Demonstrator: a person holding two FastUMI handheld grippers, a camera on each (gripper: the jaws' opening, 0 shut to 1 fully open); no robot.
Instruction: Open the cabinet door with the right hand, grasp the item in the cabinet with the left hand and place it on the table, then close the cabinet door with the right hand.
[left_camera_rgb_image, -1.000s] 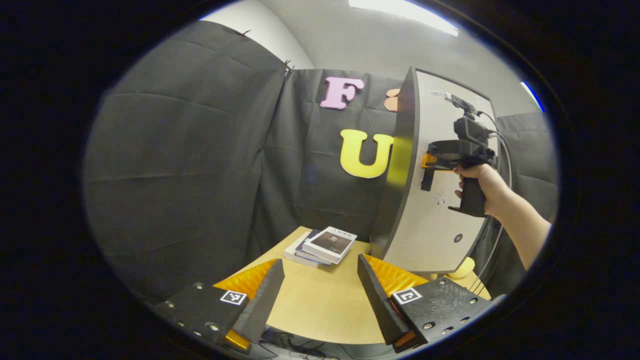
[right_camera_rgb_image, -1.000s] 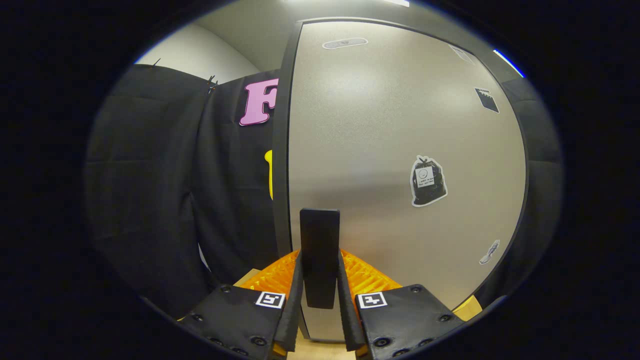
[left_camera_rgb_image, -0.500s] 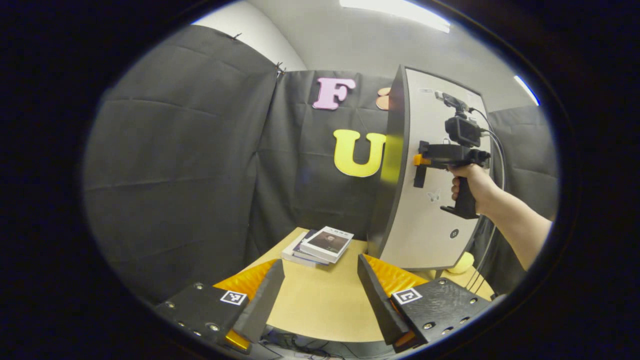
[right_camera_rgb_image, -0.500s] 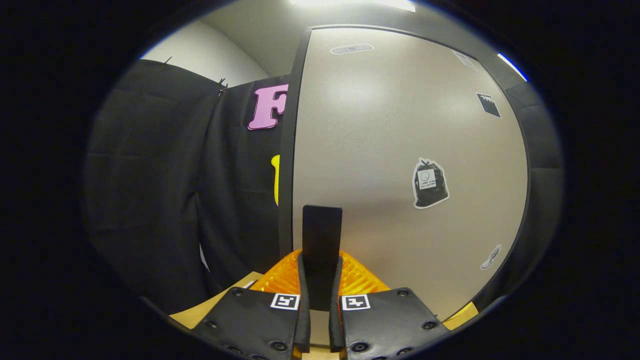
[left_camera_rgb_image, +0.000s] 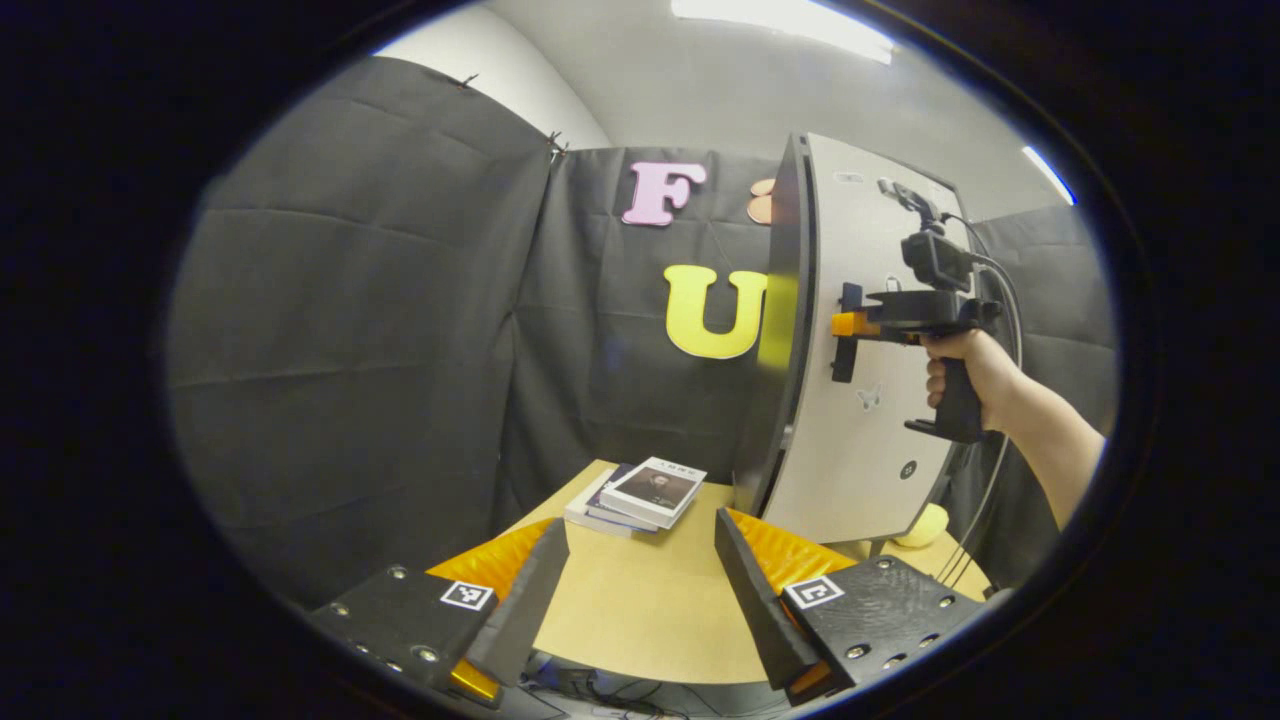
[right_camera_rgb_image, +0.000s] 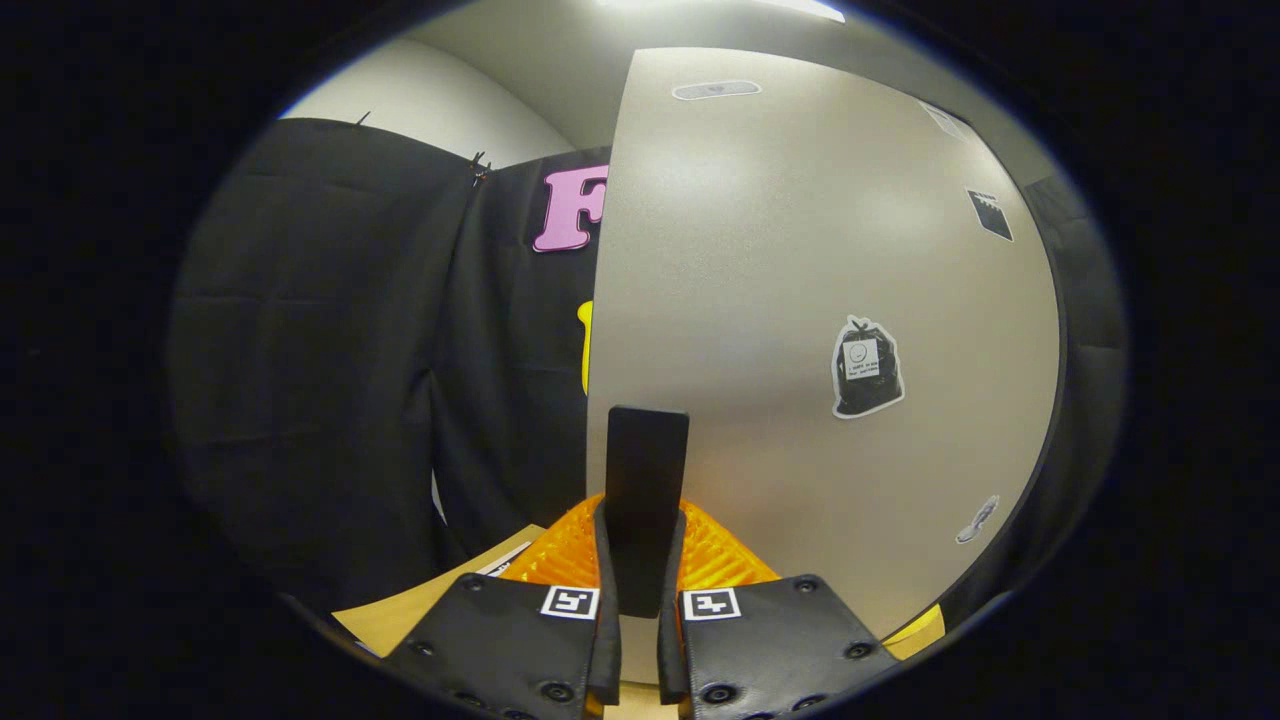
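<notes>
- The right gripper (right_camera_rgb_image: 638, 590) had its fingers closed on the upright black handle (right_camera_rgb_image: 645, 500) of the cabinet door (right_camera_rgb_image: 800, 300).
- In the left gripper view, the right gripper (left_camera_rgb_image: 845, 325) met the handle (left_camera_rgb_image: 847, 345) on the door (left_camera_rgb_image: 860, 450), with a hand (left_camera_rgb_image: 975, 365) on its grip.
- The door stood upright beside the tabletop (left_camera_rgb_image: 650, 600), its dark edge (left_camera_rgb_image: 780, 330) facing the left camera.
- The left gripper (left_camera_rgb_image: 640, 590) hung above the near tabletop with its fingers spread apart and nothing between them.
- A stack of books (left_camera_rgb_image: 640, 495) lay on the far tabletop, just left of the door's bottom corner.
- A yellow object (left_camera_rgb_image: 925, 525) lay below the door's lower right.
- Stickers (right_camera_rgb_image: 865, 367) marked the door face.
</notes>
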